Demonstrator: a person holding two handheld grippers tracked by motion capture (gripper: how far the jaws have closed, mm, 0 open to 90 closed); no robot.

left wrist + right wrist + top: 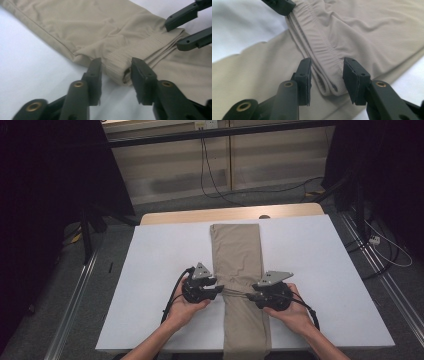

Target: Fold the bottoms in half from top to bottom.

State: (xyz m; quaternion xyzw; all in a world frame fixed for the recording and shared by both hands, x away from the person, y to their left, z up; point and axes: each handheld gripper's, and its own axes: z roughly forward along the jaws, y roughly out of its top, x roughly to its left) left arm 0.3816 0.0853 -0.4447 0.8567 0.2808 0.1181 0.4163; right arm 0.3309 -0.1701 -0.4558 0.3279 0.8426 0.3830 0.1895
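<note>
Fingers [96, 75] of the left gripper [116, 80] stand part-open astride one end of the ribbed elastic waistband [130, 56] of the folded beige knit trousers [240, 270], pads not pressing; the right gripper [327, 82] straddles the other end likewise, holding nothing. The trousers lie lengthwise down the middle of the white table [160, 265], waistband folded back across the legs. One fold looks done; the ends are not yet gripped, so further folding seems left.

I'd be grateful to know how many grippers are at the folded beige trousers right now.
2. The left gripper sits at the left end of the waistband on the beige trousers; the right gripper sits at its right end.
</note>
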